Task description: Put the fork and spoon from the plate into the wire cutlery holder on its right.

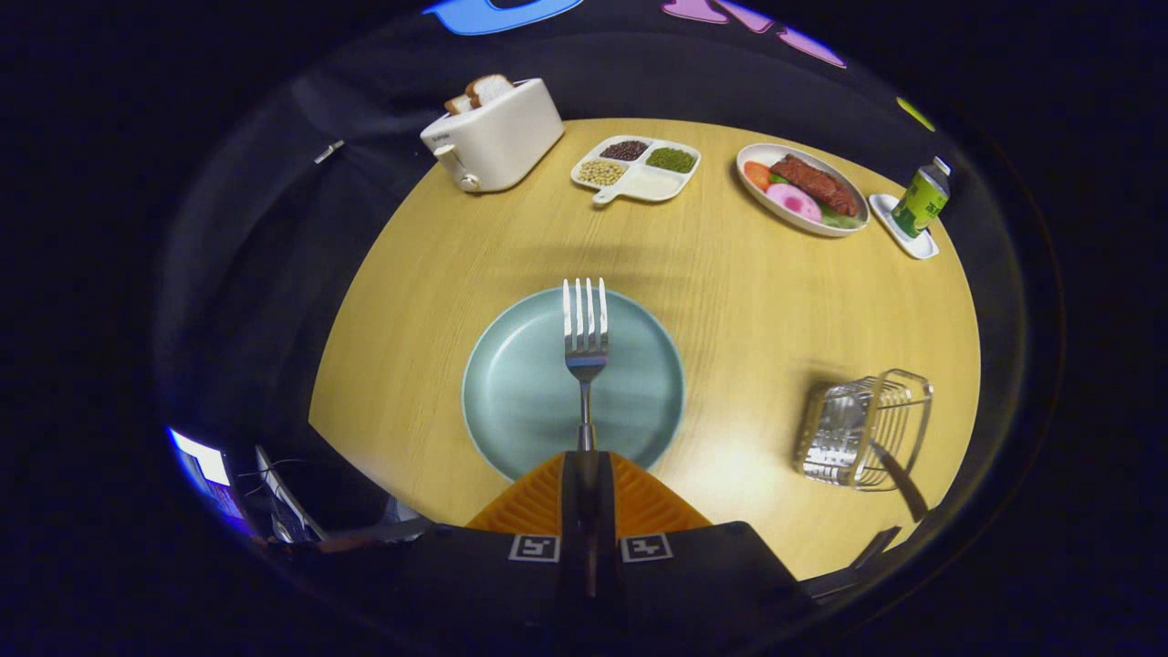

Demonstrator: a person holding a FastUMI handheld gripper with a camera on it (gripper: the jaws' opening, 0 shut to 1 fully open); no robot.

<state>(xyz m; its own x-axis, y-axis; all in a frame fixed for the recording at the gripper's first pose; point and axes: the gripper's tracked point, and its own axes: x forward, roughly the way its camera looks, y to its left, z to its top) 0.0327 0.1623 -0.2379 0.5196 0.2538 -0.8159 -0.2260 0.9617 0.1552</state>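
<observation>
We have the fork (585, 330) pinched by its handle in the hand-held gripper (584, 461), tines out over the plate (511, 401). Now we keep it clamped, swing toward the wire holder (862, 429) near the tabletop's right edge, then lower it handle-first.
</observation>
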